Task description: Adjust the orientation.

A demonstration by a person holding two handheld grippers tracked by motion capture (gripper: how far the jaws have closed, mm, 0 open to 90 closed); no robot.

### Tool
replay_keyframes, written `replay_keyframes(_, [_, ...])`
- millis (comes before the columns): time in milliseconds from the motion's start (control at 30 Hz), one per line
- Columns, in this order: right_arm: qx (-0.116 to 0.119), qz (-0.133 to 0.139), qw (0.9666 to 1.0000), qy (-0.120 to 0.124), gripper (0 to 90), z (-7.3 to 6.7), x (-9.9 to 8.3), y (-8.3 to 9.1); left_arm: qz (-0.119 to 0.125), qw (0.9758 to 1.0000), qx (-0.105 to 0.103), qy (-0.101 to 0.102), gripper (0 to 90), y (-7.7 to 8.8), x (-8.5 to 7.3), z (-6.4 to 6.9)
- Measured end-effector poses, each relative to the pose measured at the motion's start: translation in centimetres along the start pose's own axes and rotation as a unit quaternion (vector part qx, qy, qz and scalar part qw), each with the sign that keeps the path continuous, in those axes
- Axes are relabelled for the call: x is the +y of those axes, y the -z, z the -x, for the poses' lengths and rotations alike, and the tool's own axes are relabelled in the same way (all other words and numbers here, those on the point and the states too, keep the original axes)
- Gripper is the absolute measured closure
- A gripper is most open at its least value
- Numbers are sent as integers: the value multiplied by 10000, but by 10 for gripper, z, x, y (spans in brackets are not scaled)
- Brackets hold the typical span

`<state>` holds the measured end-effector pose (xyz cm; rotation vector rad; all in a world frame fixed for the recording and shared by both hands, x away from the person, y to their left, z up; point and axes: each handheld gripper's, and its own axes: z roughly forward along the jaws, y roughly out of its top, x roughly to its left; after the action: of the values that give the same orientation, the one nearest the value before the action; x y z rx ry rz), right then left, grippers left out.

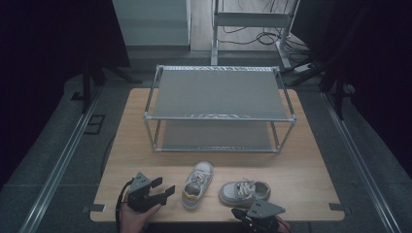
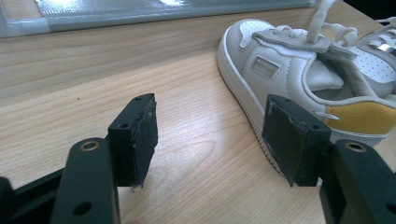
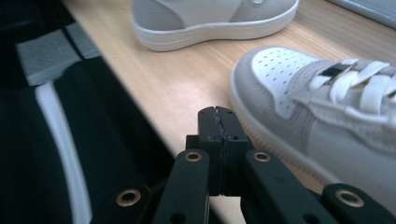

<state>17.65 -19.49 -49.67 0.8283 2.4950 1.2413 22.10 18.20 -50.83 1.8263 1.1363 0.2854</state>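
- The left gripper [image 1: 162,190], held in a hand [image 1: 138,216] at the near edge of the pale wooden table [image 1: 311,165], had its two black jaws standing apart with nothing between them.
- In the left gripper view, the grey-and-white child's sneaker with a yellow heel patch [image 2: 299,79] lay just beyond the right-hand jaw; whether that jaw touched the sole could not be made out.
- The right gripper [image 3: 218,126] had its jaws pressed together, empty, at the table's near edge beside the toe of the second grey-and-white laced sneaker [image 3: 327,98], which was cut off at the right of its view.
- From above, the right gripper [image 1: 241,213] was partly cut off at the bottom.
- Both shoes lay on the table in front of the two-tier metal shoe rack with grey shelves [image 1: 218,92], whose lower shelf was mostly hidden by the upper.
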Motion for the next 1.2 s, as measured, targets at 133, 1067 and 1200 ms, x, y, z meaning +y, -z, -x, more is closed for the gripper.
replay_keyframes(133, [-78,-103,9999,57,899,1,4,-12,-2,10000,-31,-12,357,1,0,2])
replay_keyframes(1067, [-1825,-200,9829,156,896,8,36,-75,-35,9999,-91,-59,357,-1,-1,8])
replay_keyframes(1200, [-1625,-59,9866,162,870,0,33,-65,-59,9999,-105,-56,357,-1,-2,9])
